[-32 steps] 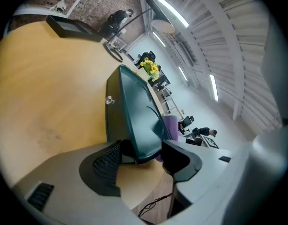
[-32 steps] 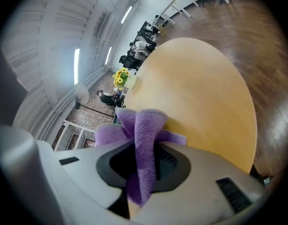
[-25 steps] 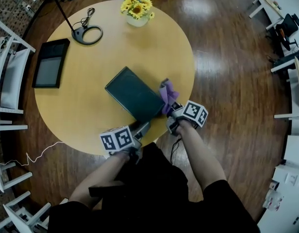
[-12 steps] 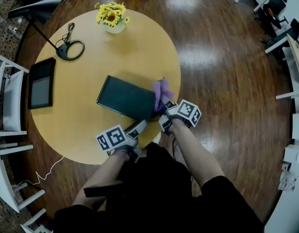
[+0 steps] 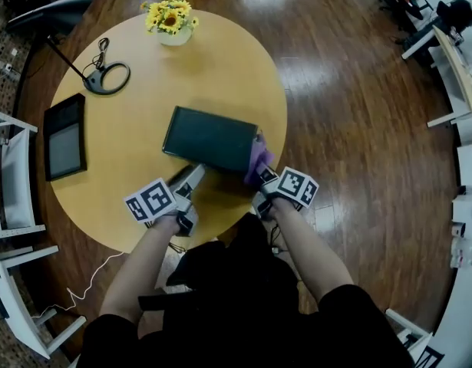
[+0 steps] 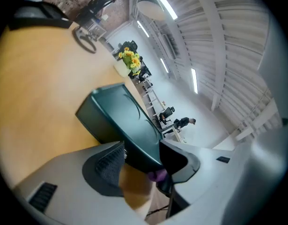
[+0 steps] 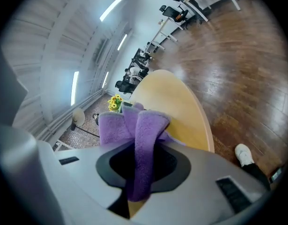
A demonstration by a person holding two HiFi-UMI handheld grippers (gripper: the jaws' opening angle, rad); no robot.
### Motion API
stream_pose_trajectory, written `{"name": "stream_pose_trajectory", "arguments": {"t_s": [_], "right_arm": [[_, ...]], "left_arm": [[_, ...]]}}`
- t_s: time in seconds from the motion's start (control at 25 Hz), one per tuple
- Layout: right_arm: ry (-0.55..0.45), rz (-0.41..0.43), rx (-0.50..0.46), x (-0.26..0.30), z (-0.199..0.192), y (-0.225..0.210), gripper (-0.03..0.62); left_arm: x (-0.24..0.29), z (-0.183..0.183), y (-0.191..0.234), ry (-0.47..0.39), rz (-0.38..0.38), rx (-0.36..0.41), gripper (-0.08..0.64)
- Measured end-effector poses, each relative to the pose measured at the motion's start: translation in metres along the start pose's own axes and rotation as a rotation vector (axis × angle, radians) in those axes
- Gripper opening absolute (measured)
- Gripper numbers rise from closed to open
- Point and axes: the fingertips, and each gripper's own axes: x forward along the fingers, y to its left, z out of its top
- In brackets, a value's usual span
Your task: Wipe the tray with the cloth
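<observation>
A dark green tray (image 5: pixel 210 139) lies on the round wooden table (image 5: pixel 220 67), towards its near right side. My left gripper (image 5: pixel 194 172) reaches the tray's near long edge. In the left gripper view that edge of the tray (image 6: pixel 120 121) fills the gap between the jaws, which have just been closing onto it. My right gripper (image 5: pixel 263 176) is shut on a purple cloth (image 5: pixel 259 159), which touches the tray's right end. In the right gripper view the folded cloth (image 7: pixel 134 125) sticks up from between the jaws of the right gripper (image 7: pixel 141 168).
A vase of yellow flowers (image 5: pixel 170 21) stands at the table's far edge. A lamp's ring base (image 5: pixel 105 77) and a black tablet (image 5: pixel 64 136) are on the left part. White chairs (image 5: pixel 13 182) stand left of the table. Wooden floor lies to the right.
The tray has turned from a diagonal lie to lie more across the view. My left gripper has moved left along its near edge. The right gripper with the cloth stays at the tray's right end.
</observation>
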Motion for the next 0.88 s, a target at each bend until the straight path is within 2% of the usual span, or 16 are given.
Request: {"name": "stream_pose_trajectory", "arguments": {"t_s": [0.2, 0.28, 0.32, 0.48, 0.6, 0.72, 0.88], "right_arm": [[-0.045, -0.019, -0.052, -0.012, -0.01, 0.006, 0.067], [-0.062, -0.027, -0.043, -0.014, -0.015, 0.007, 0.066], [-0.067, -0.033, -0.039, -0.016, -0.017, 0.007, 0.066], [-0.065, -0.055, -0.032, -0.025, -0.028, 0.013, 0.066], [-0.082, -0.051, 0.008, -0.031, -0.031, 0.015, 0.067], [-0.101, -0.049, 0.05, -0.033, -0.033, 0.014, 0.066], [-0.085, -0.048, 0.069, -0.032, -0.033, 0.013, 0.066]], "left_arm": [[-0.011, 0.047, 0.019, -0.043, 0.08, 0.206, 0.253], [-0.01, 0.054, 0.028, -0.033, 0.109, 0.265, 0.314], [-0.01, 0.058, 0.032, -0.03, 0.119, 0.284, 0.314], [-0.004, 0.072, 0.039, -0.028, 0.126, 0.318, 0.314], [0.015, 0.079, 0.039, 0.006, 0.112, 0.346, 0.314], [0.034, 0.079, 0.044, 0.054, 0.108, 0.34, 0.314], [0.037, 0.076, 0.045, 0.072, 0.089, 0.328, 0.305]]}}
